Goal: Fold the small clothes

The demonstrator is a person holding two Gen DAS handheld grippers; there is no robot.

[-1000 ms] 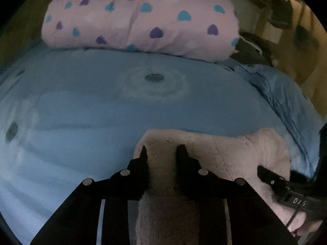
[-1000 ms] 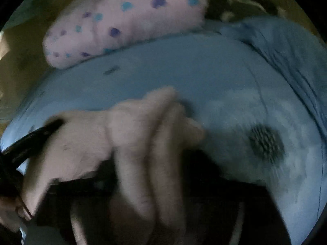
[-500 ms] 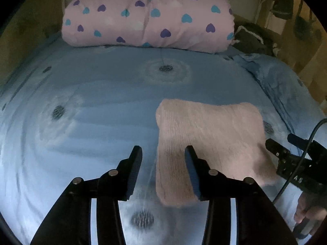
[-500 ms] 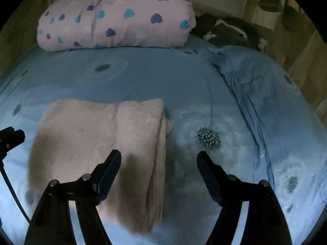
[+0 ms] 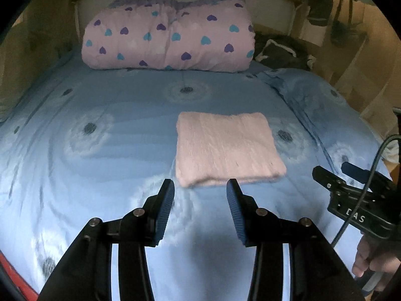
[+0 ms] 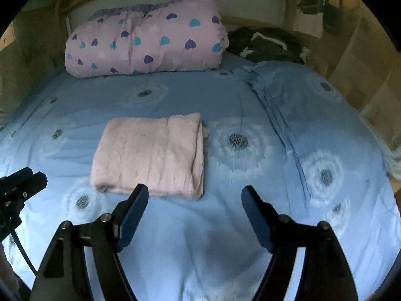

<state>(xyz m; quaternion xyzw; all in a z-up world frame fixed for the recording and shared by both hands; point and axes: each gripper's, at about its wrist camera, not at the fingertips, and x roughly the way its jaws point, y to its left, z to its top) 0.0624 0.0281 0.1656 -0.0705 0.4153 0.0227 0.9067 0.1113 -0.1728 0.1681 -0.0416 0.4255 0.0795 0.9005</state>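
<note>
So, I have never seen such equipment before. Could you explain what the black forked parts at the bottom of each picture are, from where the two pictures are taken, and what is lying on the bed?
There is no robot here. A person holds one hand-held two-finger gripper in each hand, and a wide-angle camera on each looks forward along its fingers. The black forks are those fingers.

One picture comes from the left gripper, the other from the right gripper. Each also sees the other at its edge: the right gripper at the right edge of the left view, with the person's hand below it.

On the light blue dandelion-print bedcover lies a folded fluffy pale pink garment. Behind it lie a rolled pink quilt with purple and teal hearts and some dark clothing.

Nothing is held. Both grippers are open above the bedcover, near the garment but not touching it. The left jaws have just been opening, with nothing between them.
</note>
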